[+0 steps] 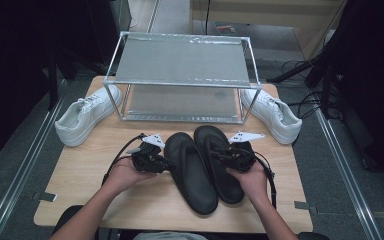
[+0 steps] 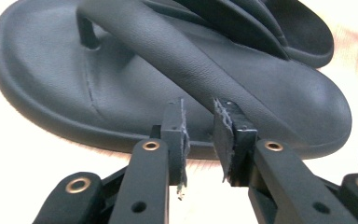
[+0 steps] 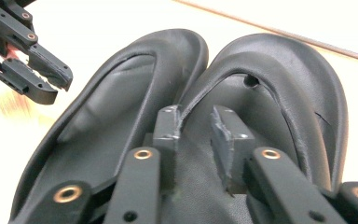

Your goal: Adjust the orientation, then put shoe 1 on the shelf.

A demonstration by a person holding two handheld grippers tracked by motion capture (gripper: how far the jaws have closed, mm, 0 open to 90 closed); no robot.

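Two black flip-flops lie side by side on the wooden table [image 1: 80, 175]: the left one [image 1: 192, 170] and the right one [image 1: 220, 160]. My left gripper [image 1: 167, 162] points at the left flip-flop's outer edge. In the left gripper view its jaws [image 2: 199, 121] stand open, the strap [image 2: 168, 51] running just past the right pad and the gap between the pads empty. My right gripper [image 1: 219, 155] reaches over the right flip-flop [image 3: 307, 79]. Its jaws [image 3: 196, 123] are open, and the strap's edge lies against the left pad. The left gripper [image 3: 51, 81] also appears beside the left flip-flop [image 3: 112, 102].
A metal two-shelf rack [image 1: 180, 75] stands at the back of the table. A white sneaker [image 1: 85, 117] lies at its left and another [image 1: 272, 115] at its right. Both forearms come in from the front edge. Dark floor surrounds the table.
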